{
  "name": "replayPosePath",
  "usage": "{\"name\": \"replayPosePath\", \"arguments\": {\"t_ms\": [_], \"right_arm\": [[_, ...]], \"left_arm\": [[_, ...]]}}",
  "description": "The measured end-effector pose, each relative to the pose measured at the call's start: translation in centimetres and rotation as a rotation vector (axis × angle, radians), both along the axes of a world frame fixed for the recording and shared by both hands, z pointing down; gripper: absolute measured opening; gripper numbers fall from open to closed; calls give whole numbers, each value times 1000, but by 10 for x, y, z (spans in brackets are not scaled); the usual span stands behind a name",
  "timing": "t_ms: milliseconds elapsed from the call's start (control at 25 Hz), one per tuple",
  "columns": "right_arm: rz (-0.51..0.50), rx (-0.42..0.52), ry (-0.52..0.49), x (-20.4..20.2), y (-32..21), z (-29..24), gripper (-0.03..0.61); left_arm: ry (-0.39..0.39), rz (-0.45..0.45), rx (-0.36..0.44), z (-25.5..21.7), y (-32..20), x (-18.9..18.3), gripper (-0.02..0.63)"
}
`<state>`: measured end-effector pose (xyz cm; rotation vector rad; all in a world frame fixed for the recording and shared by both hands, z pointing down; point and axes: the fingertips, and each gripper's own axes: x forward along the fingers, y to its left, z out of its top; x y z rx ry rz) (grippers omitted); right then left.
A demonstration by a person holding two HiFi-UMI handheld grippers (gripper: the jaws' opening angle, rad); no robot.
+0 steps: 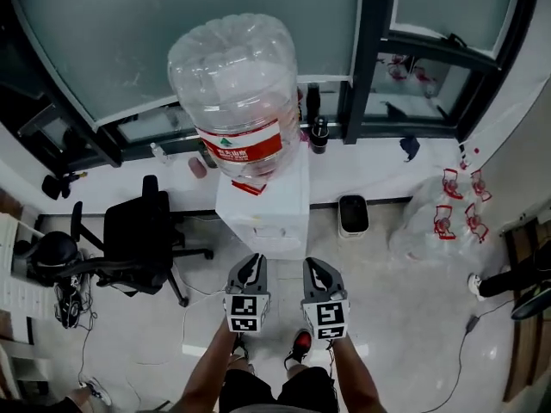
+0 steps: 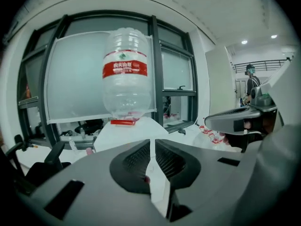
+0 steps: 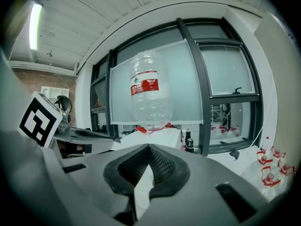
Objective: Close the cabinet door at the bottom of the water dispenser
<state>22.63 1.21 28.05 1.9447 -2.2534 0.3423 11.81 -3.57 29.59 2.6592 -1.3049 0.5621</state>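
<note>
The white water dispenser (image 1: 267, 218) stands against the window wall, with a large clear bottle (image 1: 237, 84) with a red label upside down on top. Its bottom cabinet door is hidden in every view. My left gripper (image 1: 252, 261) and right gripper (image 1: 314, 265) are held side by side, high up in front of the dispenser and touching nothing. In the left gripper view the left gripper (image 2: 151, 142) has its jaws almost together, with only a thin slit and nothing between them; the bottle (image 2: 126, 74) is ahead. In the right gripper view the right gripper (image 3: 149, 146) has its tips meeting, empty.
A black office chair (image 1: 138, 231) stands left of the dispenser and a small black bin (image 1: 353, 215) right of it. Clear bags of empty bottles (image 1: 439, 213) lie at the right. Dark bottles (image 1: 318, 132) stand on the sill. A person (image 2: 251, 81) stands far off at the right.
</note>
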Motion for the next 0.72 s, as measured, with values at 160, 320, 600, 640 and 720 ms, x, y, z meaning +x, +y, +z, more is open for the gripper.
{"name": "replayPosePath", "arguments": {"t_ms": [160,320,600,640,720], "right_arm": [[-38,45,28,-14,2,-38,12],[-54,59,41,-28,14,-61,12],[-68,119,50,-44,30,-92,12],[-72,124,54,-45,31,-94,12],[-83,128,55,-50,34,-97,12]], "left_arm": [[19,-46,36,-38,7,-26,51],[21,-68,49,-63,24,-47,49],[36,-55,79,-87,49,-65,49],[38,-57,85,-89,51,-66,49],[46,-60,86,-96,55,-68,48]]}}
